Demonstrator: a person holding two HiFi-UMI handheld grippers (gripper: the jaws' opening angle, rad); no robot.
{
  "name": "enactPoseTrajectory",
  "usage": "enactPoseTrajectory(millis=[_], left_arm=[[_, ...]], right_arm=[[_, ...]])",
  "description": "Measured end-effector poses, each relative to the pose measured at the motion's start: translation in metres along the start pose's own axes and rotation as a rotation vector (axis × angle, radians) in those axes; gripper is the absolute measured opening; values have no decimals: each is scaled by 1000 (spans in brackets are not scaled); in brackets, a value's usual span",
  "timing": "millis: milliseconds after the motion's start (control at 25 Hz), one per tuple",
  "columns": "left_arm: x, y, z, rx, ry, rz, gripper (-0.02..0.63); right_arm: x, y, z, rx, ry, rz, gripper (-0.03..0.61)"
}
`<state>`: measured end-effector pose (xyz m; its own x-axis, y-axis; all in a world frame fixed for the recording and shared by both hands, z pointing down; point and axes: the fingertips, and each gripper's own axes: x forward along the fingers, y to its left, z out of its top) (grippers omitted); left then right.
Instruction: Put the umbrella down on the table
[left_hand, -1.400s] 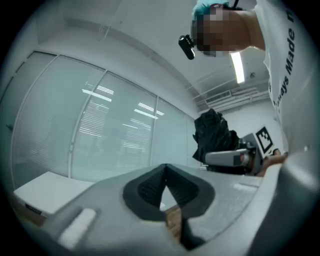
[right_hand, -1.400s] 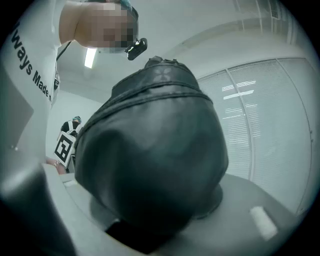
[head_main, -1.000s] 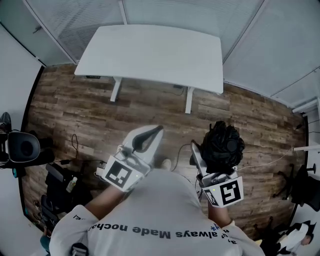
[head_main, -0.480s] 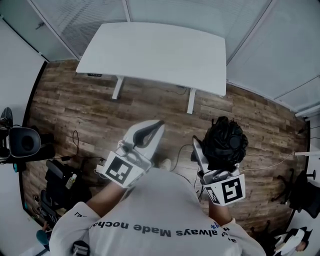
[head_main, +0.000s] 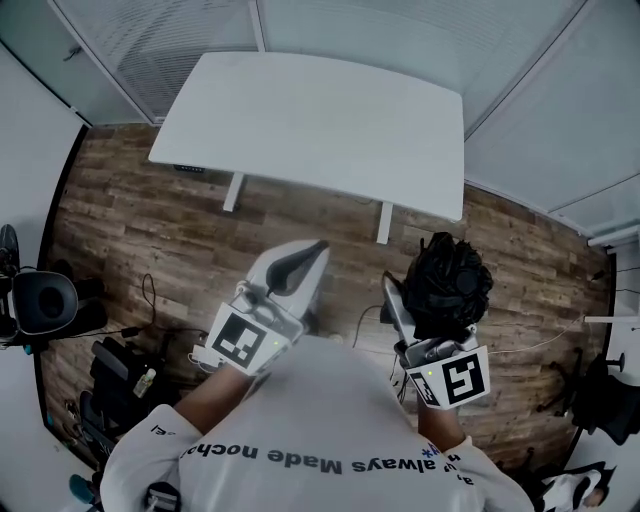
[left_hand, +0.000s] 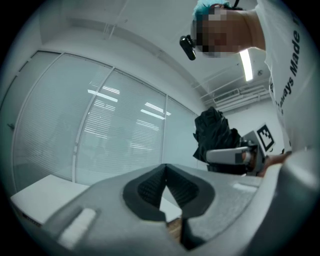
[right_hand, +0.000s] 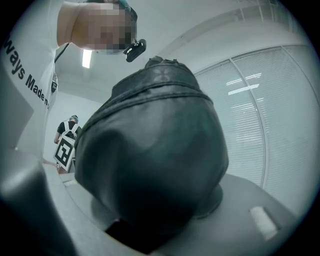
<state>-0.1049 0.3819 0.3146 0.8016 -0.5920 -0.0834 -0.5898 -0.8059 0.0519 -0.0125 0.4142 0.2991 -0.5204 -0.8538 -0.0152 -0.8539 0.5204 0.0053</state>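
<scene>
The black folded umbrella (head_main: 452, 285) bulges between the jaws of my right gripper (head_main: 425, 300), which is shut on it at chest height above the wooden floor. In the right gripper view the umbrella (right_hand: 155, 150) fills most of the picture and hides the jaw tips. My left gripper (head_main: 318, 248) is beside it to the left, shut with nothing in it; its tips meet in the left gripper view (left_hand: 165, 169). The white table (head_main: 310, 110) stands ahead, bare, a stretch of floor away from both grippers.
Glass partitions with blinds (head_main: 160, 40) run behind the table. The table's white legs (head_main: 232, 190) stand on the wood floor. An office chair (head_main: 45, 300), dark gear (head_main: 120, 370) and cables (head_main: 150, 290) lie at the left; another chair base (head_main: 600, 390) is at the right.
The table has come nearer and sits lower and larger in the head view. Both grippers keep their places before the body, the umbrella still held in the right one.
</scene>
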Motion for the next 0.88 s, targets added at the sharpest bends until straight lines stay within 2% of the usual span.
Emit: enactPoseTrajectory(millis=[400, 880], left_arm=[[32, 125, 8, -29, -6, -11, 3], [64, 197, 6, -49, 2, -25, 3]], right_arm=[[129, -20, 2, 5, 12, -16, 244], [204, -43, -6, 37, 28, -20, 244]])
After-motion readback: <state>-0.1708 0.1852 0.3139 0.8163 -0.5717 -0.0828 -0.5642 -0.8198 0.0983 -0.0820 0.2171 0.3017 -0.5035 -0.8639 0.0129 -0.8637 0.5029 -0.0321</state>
